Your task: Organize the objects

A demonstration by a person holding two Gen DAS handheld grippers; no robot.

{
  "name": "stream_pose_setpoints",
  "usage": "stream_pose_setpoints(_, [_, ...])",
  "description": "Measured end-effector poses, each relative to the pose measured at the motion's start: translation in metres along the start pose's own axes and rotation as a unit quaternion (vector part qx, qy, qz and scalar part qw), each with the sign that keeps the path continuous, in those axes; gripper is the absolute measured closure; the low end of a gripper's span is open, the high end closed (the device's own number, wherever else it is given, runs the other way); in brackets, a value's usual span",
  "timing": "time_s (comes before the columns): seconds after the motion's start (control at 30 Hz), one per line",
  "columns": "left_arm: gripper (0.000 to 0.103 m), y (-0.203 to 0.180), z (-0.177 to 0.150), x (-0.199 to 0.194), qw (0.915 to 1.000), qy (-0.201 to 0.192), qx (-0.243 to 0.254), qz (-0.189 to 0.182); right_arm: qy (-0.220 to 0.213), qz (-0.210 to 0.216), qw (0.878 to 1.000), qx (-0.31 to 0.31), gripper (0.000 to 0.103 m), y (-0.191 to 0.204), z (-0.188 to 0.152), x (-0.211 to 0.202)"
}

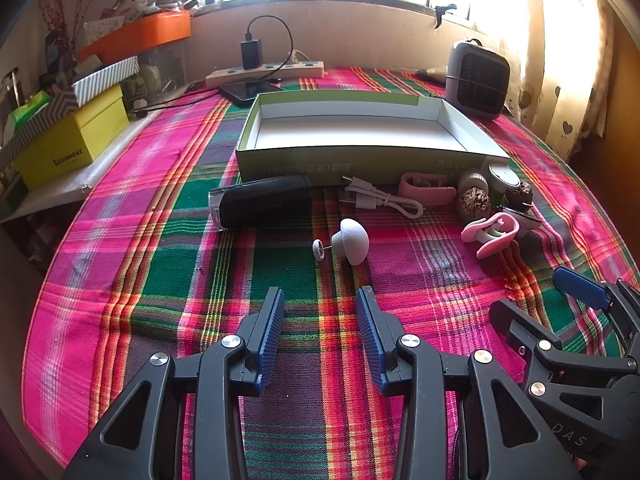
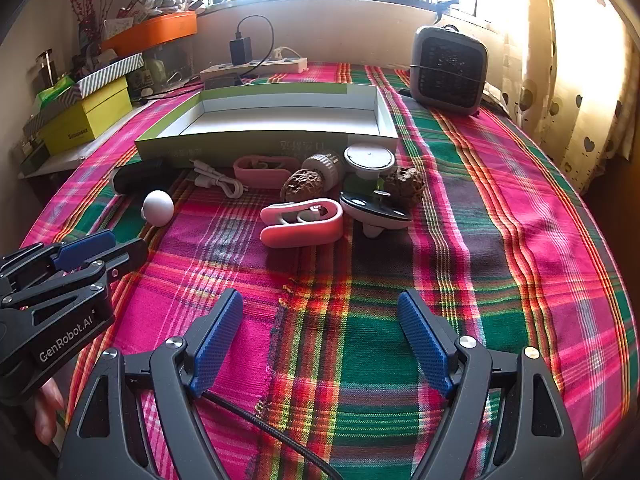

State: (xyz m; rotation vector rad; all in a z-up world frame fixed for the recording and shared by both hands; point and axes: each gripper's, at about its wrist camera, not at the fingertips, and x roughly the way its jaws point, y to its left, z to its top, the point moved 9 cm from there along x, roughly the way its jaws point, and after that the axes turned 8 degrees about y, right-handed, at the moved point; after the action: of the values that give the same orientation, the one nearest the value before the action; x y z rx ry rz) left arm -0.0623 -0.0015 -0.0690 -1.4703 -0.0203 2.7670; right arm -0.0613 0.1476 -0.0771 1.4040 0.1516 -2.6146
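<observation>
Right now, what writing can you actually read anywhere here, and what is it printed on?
"GenRobot.AI": white lettering on the side of the left gripper.
"DAS": part of a word on the right gripper body.
Yellow box: a dark brand line, too small to read.
Green-and-white tray box: Chinese characters on its front wall, upside down and blurred, not readable.

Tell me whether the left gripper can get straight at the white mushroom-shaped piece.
Probably yes. The left gripper is open, and only bare tablecloth lies between it and the white mushroom-shaped piece; the small white pin beside it could get nudged.
</observation>
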Motion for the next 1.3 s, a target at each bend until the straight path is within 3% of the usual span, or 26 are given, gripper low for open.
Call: stream_pose_setpoints(1.3, [0.067, -0.0011, 0.0009, -0.0016, 0.9999, 0.003, 0.01, -0.004, -0.003, 0.001, 1.0, -0.001, 0.023, 0.0025, -0.0027, -0.001])
